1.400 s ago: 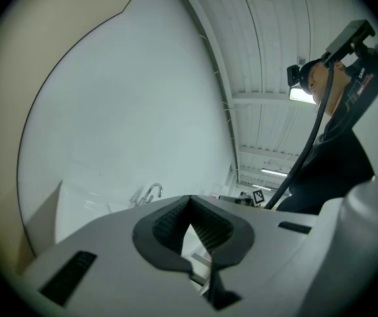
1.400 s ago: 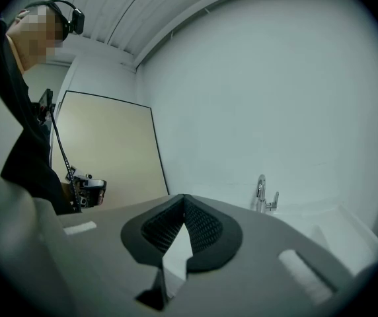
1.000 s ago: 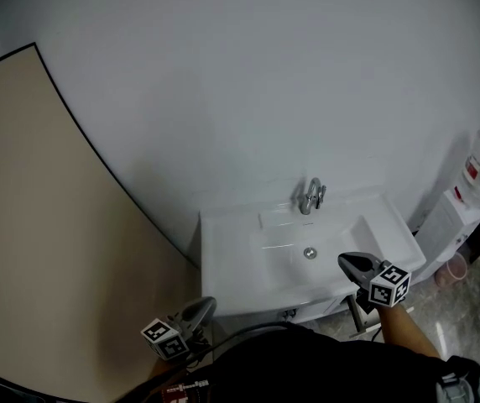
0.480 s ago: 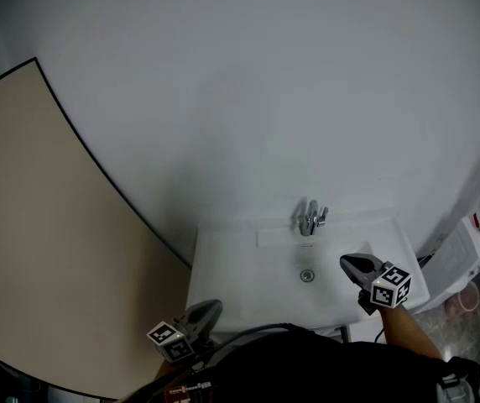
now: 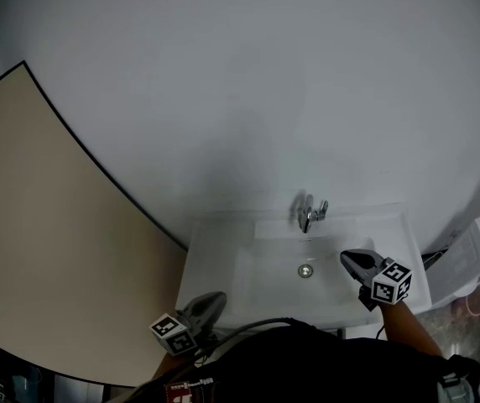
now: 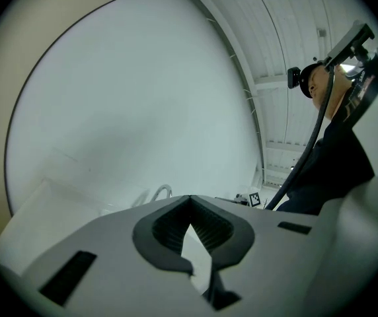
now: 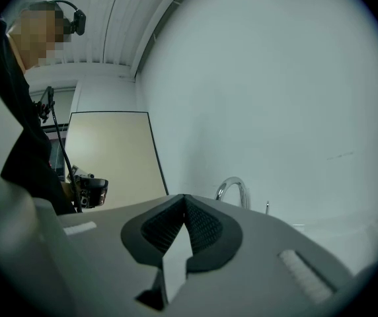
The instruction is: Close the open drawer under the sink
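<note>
The white sink fills the lower middle of the head view, with a chrome faucet at its back and a drain in the basin. The drawer under it is hidden below the sink's front edge and my body. My left gripper is shut and empty at the sink's front left corner. My right gripper is shut and empty over the right side of the basin. In the left gripper view the left gripper points at the faucet. In the right gripper view the right gripper has the faucet just beyond it.
A plain white wall rises behind the sink. A beige panel with a dark edge stands to the left. A white unit stands on the floor at the right edge. My dark clothing covers the bottom of the head view.
I have come closer to the sink, which now sits squarely below me. The drawer front seen under the sink's edge a second ago is out of sight. Both grippers stay shut.
</note>
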Tool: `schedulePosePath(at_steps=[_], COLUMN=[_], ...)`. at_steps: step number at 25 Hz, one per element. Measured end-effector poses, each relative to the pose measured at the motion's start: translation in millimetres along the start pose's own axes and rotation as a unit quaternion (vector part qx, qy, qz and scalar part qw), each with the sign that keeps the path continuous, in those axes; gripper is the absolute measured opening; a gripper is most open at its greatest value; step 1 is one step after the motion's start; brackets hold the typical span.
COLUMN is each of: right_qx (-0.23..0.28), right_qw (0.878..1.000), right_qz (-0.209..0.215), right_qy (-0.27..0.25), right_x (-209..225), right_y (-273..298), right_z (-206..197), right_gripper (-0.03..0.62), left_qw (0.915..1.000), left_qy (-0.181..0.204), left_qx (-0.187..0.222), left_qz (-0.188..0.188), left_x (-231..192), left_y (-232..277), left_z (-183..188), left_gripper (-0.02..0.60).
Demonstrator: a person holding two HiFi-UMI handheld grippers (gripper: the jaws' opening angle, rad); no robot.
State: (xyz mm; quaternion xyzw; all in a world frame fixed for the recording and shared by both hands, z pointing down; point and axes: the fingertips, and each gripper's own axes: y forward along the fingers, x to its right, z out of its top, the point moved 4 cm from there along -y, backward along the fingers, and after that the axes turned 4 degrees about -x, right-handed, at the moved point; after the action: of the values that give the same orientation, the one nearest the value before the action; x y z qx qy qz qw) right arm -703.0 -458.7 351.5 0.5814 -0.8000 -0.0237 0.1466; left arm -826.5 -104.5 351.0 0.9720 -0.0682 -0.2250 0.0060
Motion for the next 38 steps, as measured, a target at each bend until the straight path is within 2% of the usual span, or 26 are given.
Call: schedulePosePath(at_steps=[2,5,10,12,15,23,26,29,32,38], right_qx=[-0.003,-0.007,0.005,0.021,0.031,0.009,-0.001,-0.013,-0.021,-0.018], right_qw=[1.0,1.0,0.999,0.998,0.998,0.994,0.99,0.986,0.981,0.968], right_qz=[0.0,-0.005,-0.033,-0.038,-0.051,-0.106,-0.137,-0.164,-0.186,-0.237], right_qy=[0.007,0.01,0.022,0.039,0.03,0.028,0.034,0.043,0.059,0.086], right_x=[7,10,14,7,-6,-31,-36,-41,-45,-49], right_y=[3,12,40,57,82,116,116,114,109,76], right_z=[-2,-4,11,23,39,43,34,24,16,-9], right_gripper=[0.002,0.002,0.002,0.002,0.002,0.002,0.002,0.002,0.002,0.002], left_qw=[1.0,0.9999,0.9989,0.9989,0.9978,0.9926,0.9899,0.985,0.9785,0.9625], left_qy=[0.005,-0.009,-0.028,-0.015,-0.002,-0.022,-0.018,-0.046,-0.068,-0.056], left_qx=[-0.005,-0.005,0.006,-0.008,-0.021,-0.026,-0.045,-0.043,-0.07,-0.118], left_qz=[-0.004,-0.006,-0.036,-0.043,-0.062,-0.116,-0.133,-0.161,-0.182,-0.238], left_x=[-5,-17,-50,-70,-105,-151,-169,-177,-186,-171], left_y=[5,9,17,13,4,3,6,13,26,60], left_z=[-1,6,34,44,55,89,79,73,61,30], left_gripper=[0.0,0.0,0.0,0.0,0.0,0.0,0.0,0.0,0.0,0.0])
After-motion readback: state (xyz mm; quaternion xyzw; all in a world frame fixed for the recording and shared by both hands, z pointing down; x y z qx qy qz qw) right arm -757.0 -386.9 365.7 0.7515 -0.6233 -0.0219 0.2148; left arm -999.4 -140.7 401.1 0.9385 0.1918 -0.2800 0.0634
